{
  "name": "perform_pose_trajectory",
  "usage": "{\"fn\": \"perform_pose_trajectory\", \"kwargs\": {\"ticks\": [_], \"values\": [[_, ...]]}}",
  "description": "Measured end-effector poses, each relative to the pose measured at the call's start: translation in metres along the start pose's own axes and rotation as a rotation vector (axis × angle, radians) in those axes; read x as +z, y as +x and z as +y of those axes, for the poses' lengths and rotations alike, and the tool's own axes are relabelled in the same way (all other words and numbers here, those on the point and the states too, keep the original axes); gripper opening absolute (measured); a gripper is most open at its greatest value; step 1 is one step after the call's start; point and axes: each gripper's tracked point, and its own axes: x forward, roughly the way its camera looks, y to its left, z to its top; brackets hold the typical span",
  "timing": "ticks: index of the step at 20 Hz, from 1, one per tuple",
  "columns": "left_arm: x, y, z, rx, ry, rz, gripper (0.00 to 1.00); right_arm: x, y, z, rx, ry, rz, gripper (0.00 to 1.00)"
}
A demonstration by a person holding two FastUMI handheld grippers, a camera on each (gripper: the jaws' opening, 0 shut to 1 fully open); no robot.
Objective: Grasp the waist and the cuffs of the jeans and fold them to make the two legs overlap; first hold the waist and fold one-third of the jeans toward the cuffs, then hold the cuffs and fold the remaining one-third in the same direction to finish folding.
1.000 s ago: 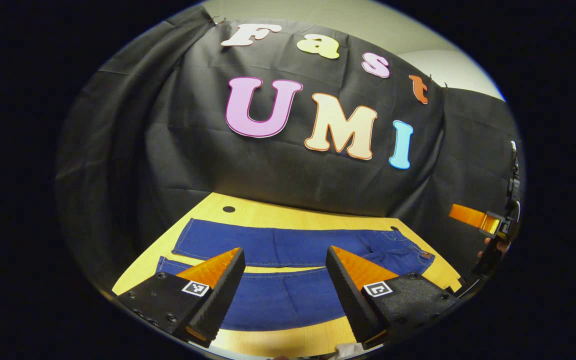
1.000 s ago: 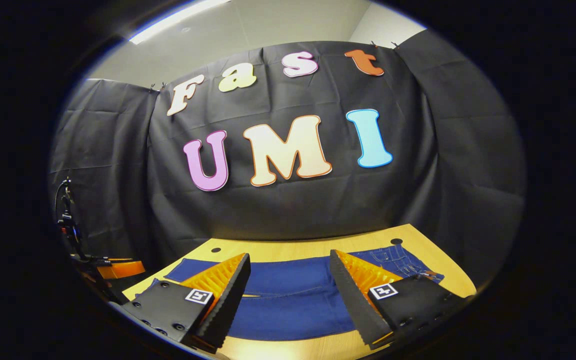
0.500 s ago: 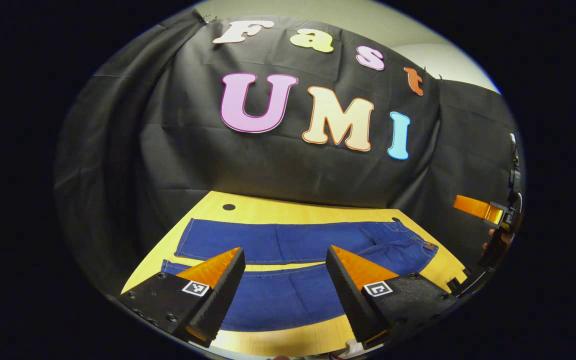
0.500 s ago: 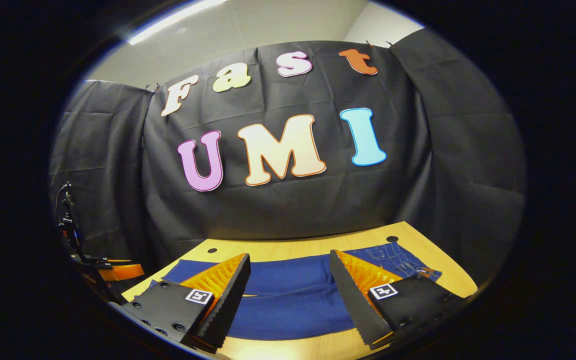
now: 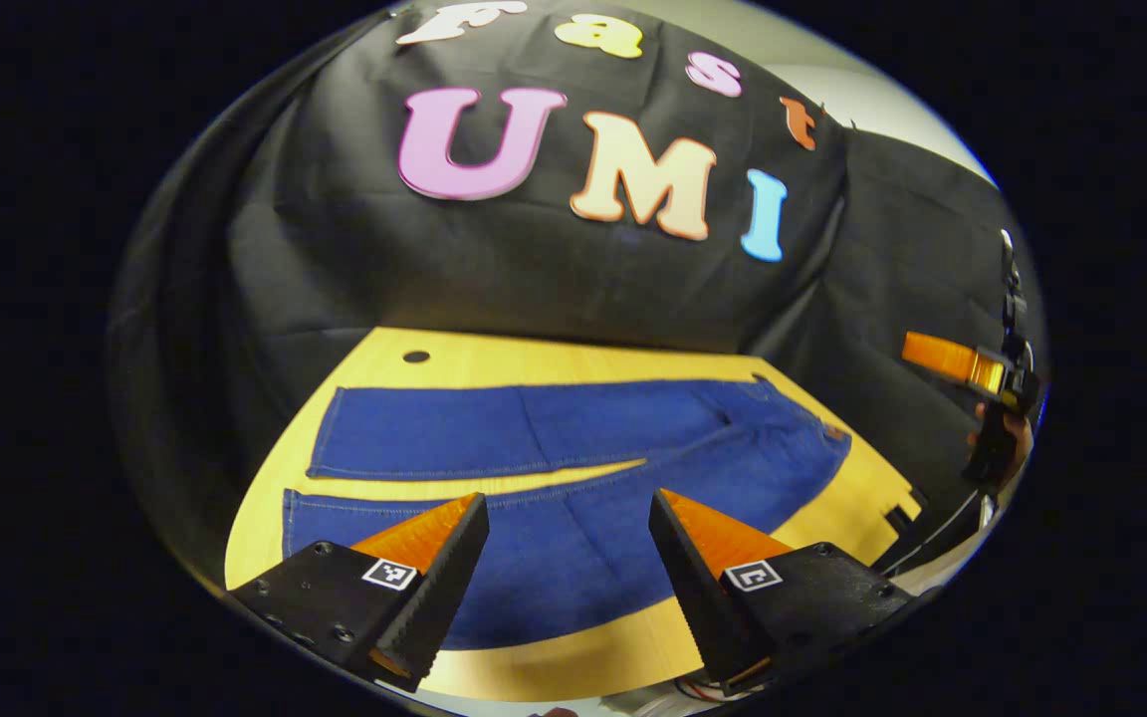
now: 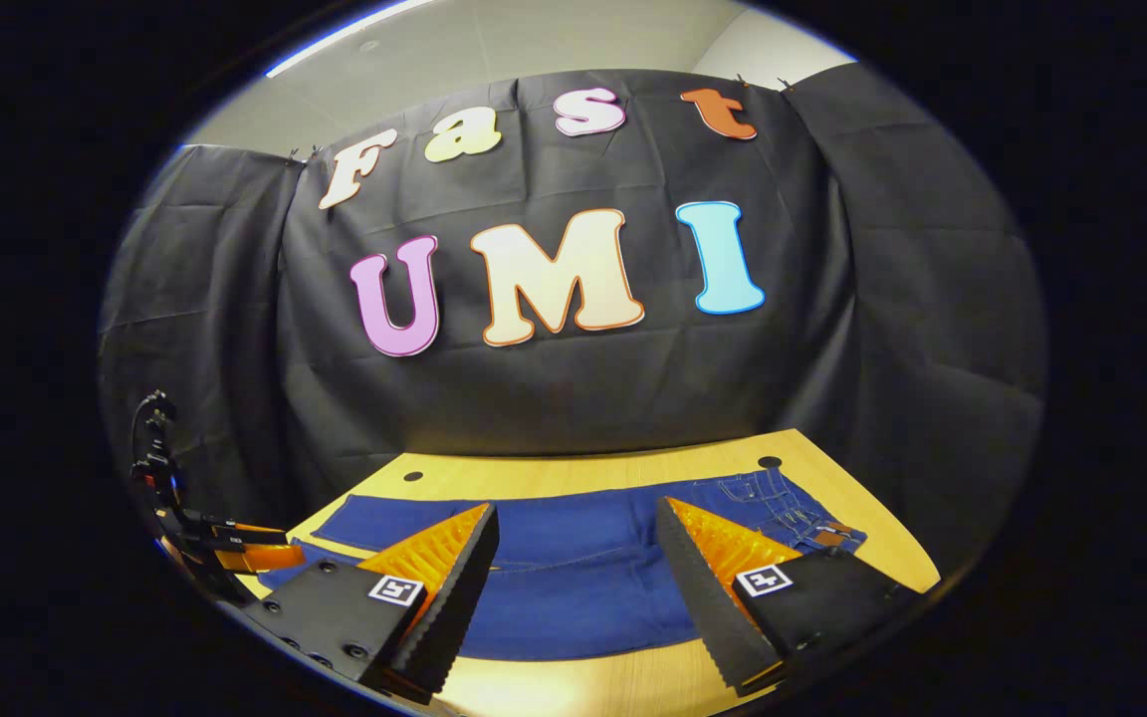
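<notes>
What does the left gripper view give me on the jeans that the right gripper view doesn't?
Left gripper view: both cuffs at the left end, the legs spread apart with a wedge of bare table between them, and the right gripper far right, held in a hand.

Right gripper view: the waist closer up, with its pocket stitching, and the left gripper at the left edge.

Both: the jeans lying flat and unfolded on the wooden table, waist to the right, and each camera's own gripper, left gripper and right gripper, open above the denim, holding nothing.

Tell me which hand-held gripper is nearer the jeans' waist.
Right, probably. The right hand-held gripper hangs open above the jeans near the waist end; the left hand-held gripper hangs open towards the cuffs.
</notes>
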Motion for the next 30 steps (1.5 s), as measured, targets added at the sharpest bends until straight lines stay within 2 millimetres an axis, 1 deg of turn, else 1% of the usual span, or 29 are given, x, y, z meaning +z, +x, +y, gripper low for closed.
{"fn": "perform_pose_trajectory", "kwargs": {"ticks": [2, 3, 4, 6, 7, 8, 10, 13, 16, 17, 18, 19, 20, 22, 25, 26, 27, 30], "values": [[-0.021, 0.007, 0.0, -0.056, 0.065, 0.087, 0.95, -0.008, -0.002, -0.007, -0.017, -0.016, 0.025, 0.98], [-0.033, 0.009, 0.0, -0.089, 0.1, 0.137, 0.96, -0.012, -0.005, -0.008, -0.023, -0.022, 0.036, 0.93], [-0.045, 0.01, 0.0, -0.127, 0.132, 0.184, 0.96, -0.015, -0.008, -0.011, -0.029, -0.024, 0.049, 0.98], [-0.07, 0.007, 0.0, -0.212, 0.184, 0.285, 0.96, -0.023, -0.014, -0.014, -0.033, -0.026, 0.08, 0.98], [-0.083, 0.005, 0.002, -0.245, 0.214, 0.339, 0.96, -0.026, -0.019, -0.018, -0.04, -0.035, 0.093, 0.94], [-0.094, 0.004, 0.006, -0.268, 0.246, 0.392, 0.96, -0.026, -0.022, -0.022, -0.048, -0.048, 0.105, 0.98], [-0.108, -0.002, 0.013, -0.305, 0.311, 0.465, 0.96, -0.028, -0.029, -0.033, -0.066, -0.072, 0.124, 0.98], [-0.122, -0.005, 0.027, -0.329, 0.449, 0.567, 0.96, -0.036, -0.035, -0.044, -0.081, -0.082, 0.162, 0.98], [-0.137, -0.008, 0.043, -0.344, 0.575, 0.655, 0.96, -0.037, -0.036, -0.052, -0.096, -0.084, 0.17, 0.98], [-0.141, -0.01, 0.047, -0.345, 0.613, 0.686, 0.96, -0.039, -0.038, -0.053, -0.097, -0.081, 0.172, 0.93], [-0.144, -0.012, 0.051, -0.345, 0.653, 0.712, 0.95, -0.039, -0.038, -0.054, -0.099, -0.081, 0.175, 0.98], [-0.146, -0.012, 0.055, -0.35, 0.693, 0.734, 0.97, -0.041, -0.038, -0.057, -0.101, -0.085, 0.181, 0.98], [-0.15, -0.011, 0.058, -0.354, 0.725, 0.747, 0.95, -0.042, -0.038, -0.059, -0.106, -0.09, 0.186, 0.98], [-0.153, -0.009, 0.059, -0.362, 0.72, 0.76, 0.95, -0.041, -0.039, -0.062, -0.11, -0.083, 0.185, 0.98], [-0.155, -0.012, 0.055, -0.368, 0.692, 0.794, 0.91, -0.042, -0.033, -0.054, -0.086, -0.069, 0.186, 0.98], [-0.155, -0.01, 0.057, -0.374, 0.696, 0.805, 0.91, -0.043, -0.029, -0.052, -0.079, -0.068, 0.19, 0.98], [-0.155, -0.009, 0.058, -0.373, 0.702, 0.823, 0.93, -0.045, -0.026, -0.05, -0.071, -0.068, 0.195, 0.98], [-0.156, -0.01, 0.058, -0.367, 0.718, 0.867, 0.92, -0.05, -0.019, -0.044, -0.05, -0.055, 0.199, 0.98]]}}
